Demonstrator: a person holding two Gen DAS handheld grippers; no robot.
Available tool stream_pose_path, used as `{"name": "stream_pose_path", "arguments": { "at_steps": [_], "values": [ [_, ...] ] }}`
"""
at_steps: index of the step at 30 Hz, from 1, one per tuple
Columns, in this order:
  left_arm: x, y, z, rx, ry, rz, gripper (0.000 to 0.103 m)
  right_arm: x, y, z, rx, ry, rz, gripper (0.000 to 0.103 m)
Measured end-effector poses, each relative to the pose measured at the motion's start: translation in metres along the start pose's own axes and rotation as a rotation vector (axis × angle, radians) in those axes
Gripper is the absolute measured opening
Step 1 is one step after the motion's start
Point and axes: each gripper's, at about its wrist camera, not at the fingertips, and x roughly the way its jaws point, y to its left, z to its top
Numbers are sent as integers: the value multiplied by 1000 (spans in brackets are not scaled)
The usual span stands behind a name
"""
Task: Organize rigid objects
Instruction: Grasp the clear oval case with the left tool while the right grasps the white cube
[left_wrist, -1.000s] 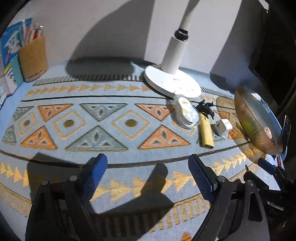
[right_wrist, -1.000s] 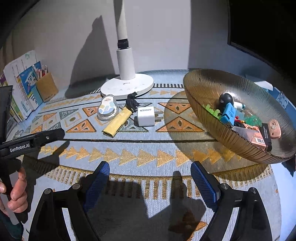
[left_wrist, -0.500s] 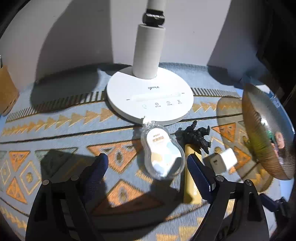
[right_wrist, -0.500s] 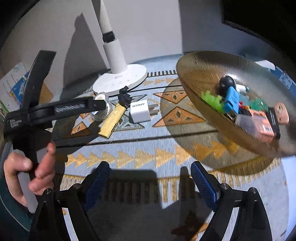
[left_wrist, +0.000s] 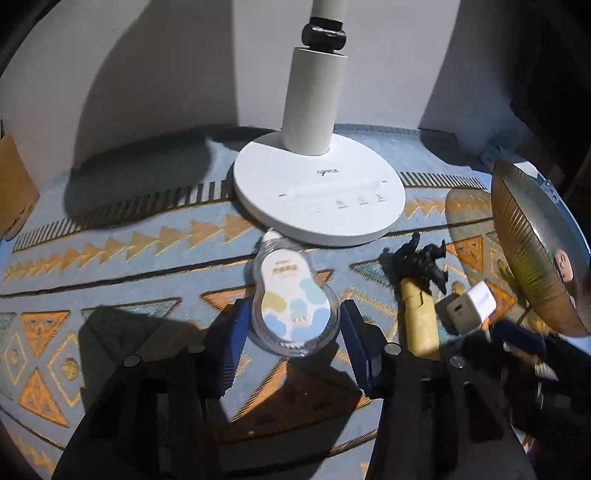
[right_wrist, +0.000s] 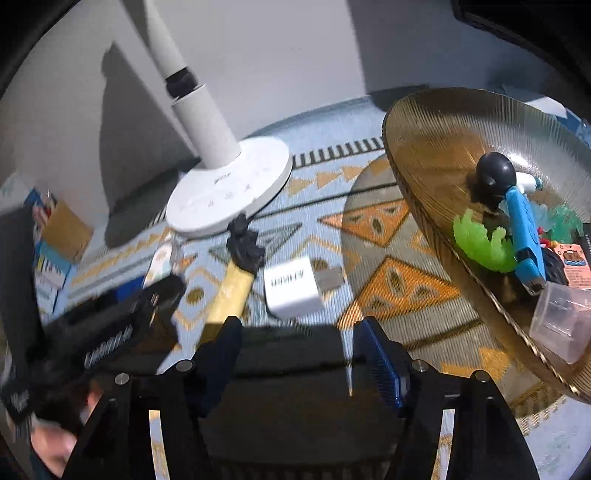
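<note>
A clear plastic pack (left_wrist: 293, 310) with a white and blue card lies flat on the patterned mat, in front of the lamp base. My left gripper (left_wrist: 293, 315) straddles it; its jaws are closing and the blue pads stand right at the pack's edges without pressing. A white charger (right_wrist: 291, 291) lies just ahead of my right gripper (right_wrist: 298, 325), whose jaws are closing with nothing between them. Beside the charger lies a yellow stick (right_wrist: 232, 291) with a black figure (right_wrist: 245, 247) at its far end. An amber glass bowl (right_wrist: 424, 206) at the right holds several small toys.
The white lamp base (left_wrist: 317, 199) and its column stand right behind the objects. A cork pen holder (right_wrist: 66, 229) and books sit at the far left by the wall. A person's hand (right_wrist: 51, 450) grips the left tool at the lower left.
Both grippers moved forward toward the objects and their jaws narrowed. The left one now has the clear pack between its pads. The right one rolled and came close to the charger.
</note>
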Motion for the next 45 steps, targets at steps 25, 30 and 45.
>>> {"name": "stream_pose_path", "arguments": {
  "at_steps": [25,30,45],
  "values": [
    [-1,7,0,39,24,-40,52,-1,-1,0,110,-41,-62,67],
    [8,6,3,20,14,-18,52,17,12,13,42,-58,-130,67],
    [-47,-10,-16,48,-55,-98,46,-38,5,-23,-137,-33,97,32]
  ]
}}
